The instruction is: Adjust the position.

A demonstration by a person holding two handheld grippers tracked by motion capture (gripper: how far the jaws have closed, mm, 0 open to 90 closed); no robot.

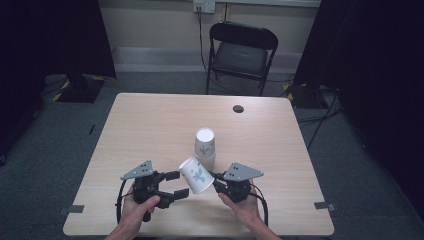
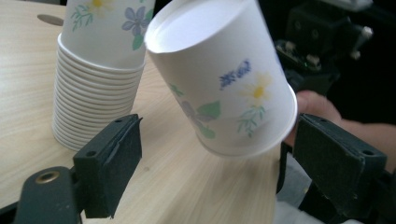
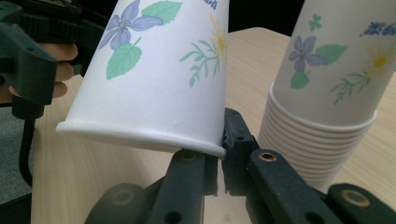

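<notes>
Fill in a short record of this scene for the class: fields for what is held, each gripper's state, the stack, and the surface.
held item: one floral paper cup, upside down and tilted, off the table
right gripper: shut on the cup's rim
left gripper: open, jaws either side of the cup without touching
stack: upside-down floral paper cup stack, standing just behind the held cup
surface: light wooden table

Matt paper cup (image 1: 195,175); smooth wood-grain table (image 1: 150,130)

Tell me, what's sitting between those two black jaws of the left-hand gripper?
A single paper cup, held tilted at its rim by the right gripper. In the left gripper view it hangs between the left gripper's open jaws, touching neither.
</notes>
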